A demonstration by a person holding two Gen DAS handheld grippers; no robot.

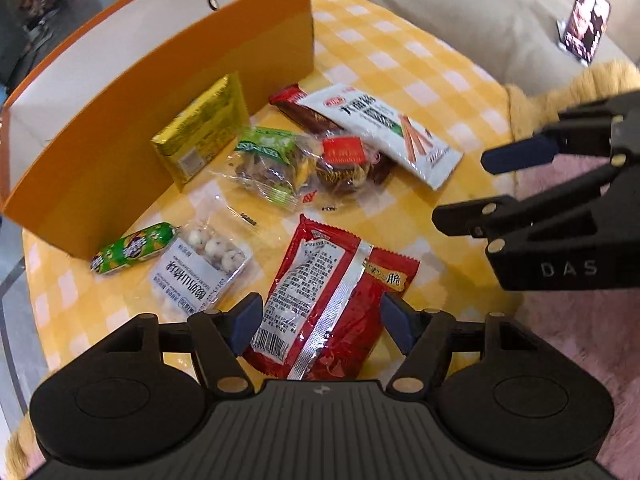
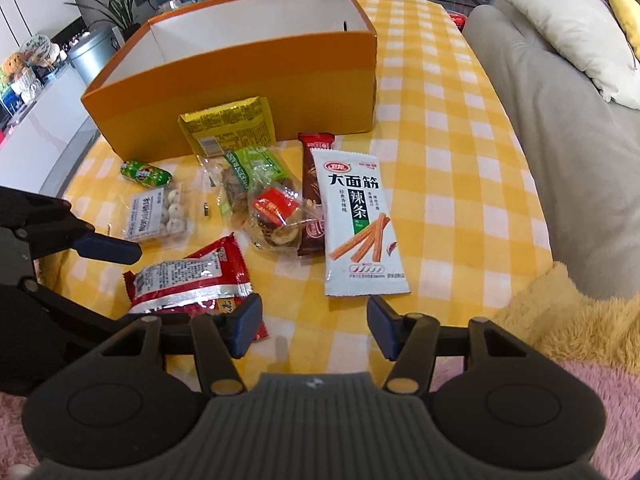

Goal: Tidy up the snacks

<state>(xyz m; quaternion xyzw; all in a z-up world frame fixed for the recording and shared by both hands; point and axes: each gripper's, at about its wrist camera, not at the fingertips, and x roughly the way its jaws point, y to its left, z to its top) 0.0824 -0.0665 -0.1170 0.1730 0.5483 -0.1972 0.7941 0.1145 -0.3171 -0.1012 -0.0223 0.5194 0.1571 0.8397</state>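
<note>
A round table is covered by a yellow checked cloth (image 2: 432,128), with a grey sofa (image 2: 560,140) beside it. The floor of the orange box (image 1: 160,128) is hidden behind its wall. The red packet (image 1: 320,300) is seen between the spread pads of the left gripper (image 1: 320,322), unpressed. The right gripper (image 2: 314,326) is held apart, empty, just short of the white packet (image 2: 356,220).

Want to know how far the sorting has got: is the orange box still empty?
Cannot tell fully. The orange box shows only bare white inner walls, but its floor is hidden in both views. The snacks seen all lie outside on the checked cloth.
</note>
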